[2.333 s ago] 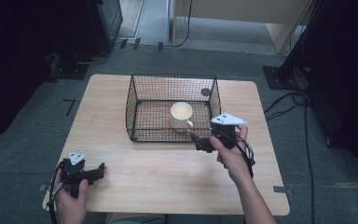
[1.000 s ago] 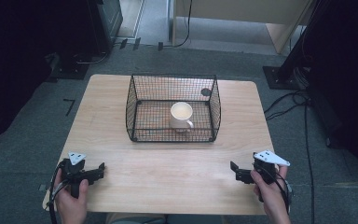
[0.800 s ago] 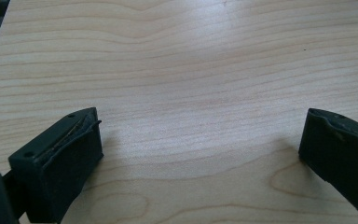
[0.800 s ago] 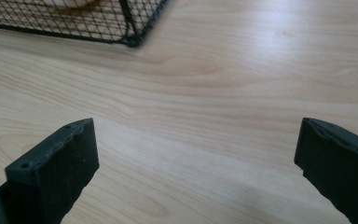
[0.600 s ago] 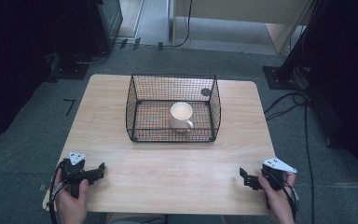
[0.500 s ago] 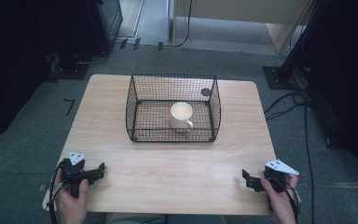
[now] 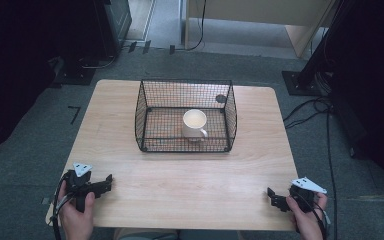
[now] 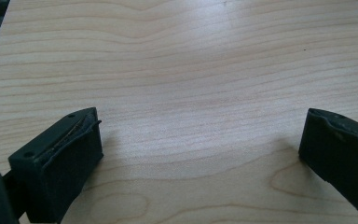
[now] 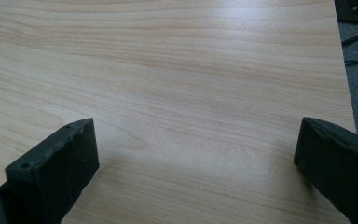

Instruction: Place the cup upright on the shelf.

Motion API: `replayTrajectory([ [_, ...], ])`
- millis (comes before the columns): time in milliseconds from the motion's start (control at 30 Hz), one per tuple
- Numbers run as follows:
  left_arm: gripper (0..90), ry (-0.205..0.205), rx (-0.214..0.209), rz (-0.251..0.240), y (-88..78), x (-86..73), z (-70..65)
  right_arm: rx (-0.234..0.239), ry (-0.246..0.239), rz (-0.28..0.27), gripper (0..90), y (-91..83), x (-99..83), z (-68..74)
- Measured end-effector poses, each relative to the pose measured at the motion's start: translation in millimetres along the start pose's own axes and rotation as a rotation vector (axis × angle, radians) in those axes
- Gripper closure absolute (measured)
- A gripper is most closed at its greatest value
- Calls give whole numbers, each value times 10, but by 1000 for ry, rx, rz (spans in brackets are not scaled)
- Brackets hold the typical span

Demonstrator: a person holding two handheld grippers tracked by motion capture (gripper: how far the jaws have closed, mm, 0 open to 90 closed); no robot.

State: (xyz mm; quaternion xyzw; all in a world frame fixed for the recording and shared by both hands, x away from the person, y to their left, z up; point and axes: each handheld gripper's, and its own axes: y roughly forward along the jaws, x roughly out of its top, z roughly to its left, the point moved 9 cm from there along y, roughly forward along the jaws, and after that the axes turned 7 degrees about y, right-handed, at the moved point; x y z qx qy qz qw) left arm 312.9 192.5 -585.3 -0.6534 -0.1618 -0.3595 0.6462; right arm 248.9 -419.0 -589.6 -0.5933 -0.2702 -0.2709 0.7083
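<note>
Resting at the table's [image 7: 180, 195] near-left corner, the left gripper [image 7: 105, 183] is held with jaws spread wide, nothing between them. A white mug [image 7: 195, 124] is seen standing upright inside the wire basket [image 7: 145, 107] at mid-table. At the near-right corner, the right gripper [image 7: 272, 196] is likewise held released and empty.

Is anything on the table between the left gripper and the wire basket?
No. In the high view, bare wooden table runs from the left gripper to the wire basket that holds the white mug.
</note>
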Motion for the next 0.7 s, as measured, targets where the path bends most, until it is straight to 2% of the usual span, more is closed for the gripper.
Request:
replayTrajectory([
  [100,0,-1,0,0,0,0,0,-15,-39,11,0,6,-19,14],
  [700,0,-6,6,0,6,7,-3,-29,-25,9,0,13,-16,29],
])
